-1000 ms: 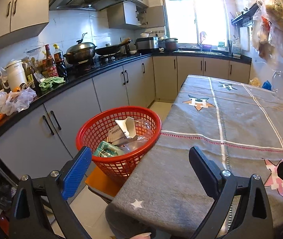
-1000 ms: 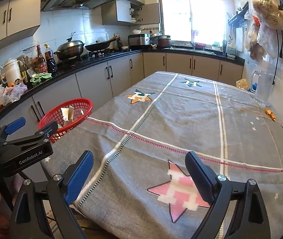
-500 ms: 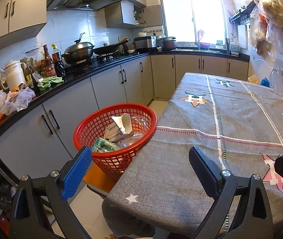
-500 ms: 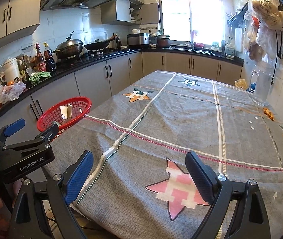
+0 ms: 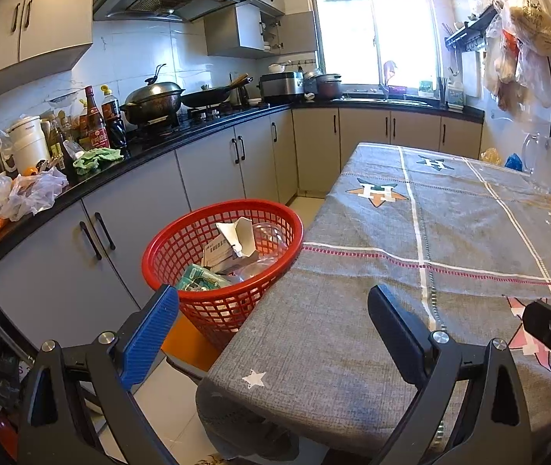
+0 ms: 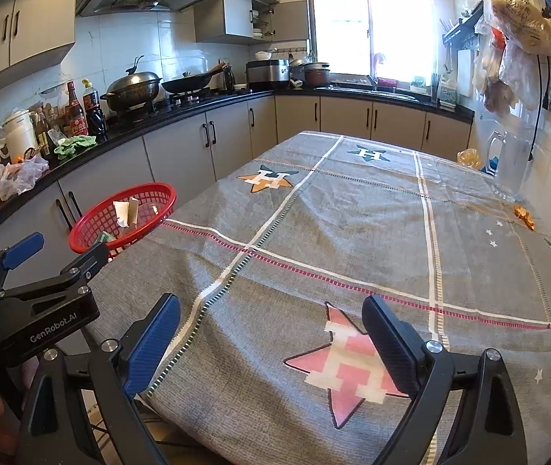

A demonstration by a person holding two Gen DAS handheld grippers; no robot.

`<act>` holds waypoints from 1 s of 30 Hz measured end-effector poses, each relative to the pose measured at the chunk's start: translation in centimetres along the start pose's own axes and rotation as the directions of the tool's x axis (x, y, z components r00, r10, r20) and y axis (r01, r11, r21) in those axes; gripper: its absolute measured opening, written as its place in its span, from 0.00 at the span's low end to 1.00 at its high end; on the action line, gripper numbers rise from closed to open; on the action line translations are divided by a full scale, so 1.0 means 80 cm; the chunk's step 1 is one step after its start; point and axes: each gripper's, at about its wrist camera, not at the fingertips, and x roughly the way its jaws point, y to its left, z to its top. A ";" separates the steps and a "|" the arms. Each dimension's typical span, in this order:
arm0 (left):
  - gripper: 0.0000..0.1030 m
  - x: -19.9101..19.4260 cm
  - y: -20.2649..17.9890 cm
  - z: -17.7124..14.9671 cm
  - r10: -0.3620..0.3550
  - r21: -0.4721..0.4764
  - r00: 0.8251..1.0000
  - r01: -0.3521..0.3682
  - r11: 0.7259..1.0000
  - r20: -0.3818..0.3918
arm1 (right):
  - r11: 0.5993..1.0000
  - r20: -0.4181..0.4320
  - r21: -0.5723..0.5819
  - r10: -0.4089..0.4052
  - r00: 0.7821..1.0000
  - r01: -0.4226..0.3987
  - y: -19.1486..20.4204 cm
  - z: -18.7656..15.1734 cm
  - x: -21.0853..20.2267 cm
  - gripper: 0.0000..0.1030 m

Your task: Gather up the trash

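- Two grippers hang over the near end of the table (image 6: 353, 232), each with fingers spread wide and nothing between them.
- Left gripper (image 5: 271, 333) sits at the table's near left corner, just beside the red basket (image 5: 213, 302).
- Right gripper (image 6: 271, 337) hovers above the pink star on the grey tablecloth (image 6: 469, 263).
- Trash (image 5: 232, 252), made up of torn paper, a carton and clear plastic, lies inside the basket, which stands off the table's left edge, beside the cabinets.
- A glass jug (image 6: 510, 170) stands at the far right side.
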 end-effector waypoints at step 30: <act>0.95 -0.015 -0.009 -0.006 0.013 0.000 0.999 -0.013 1.000 0.048 | 0.998 0.071 -0.025 -0.063 0.995 0.065 0.007 0.003 -0.020 0.98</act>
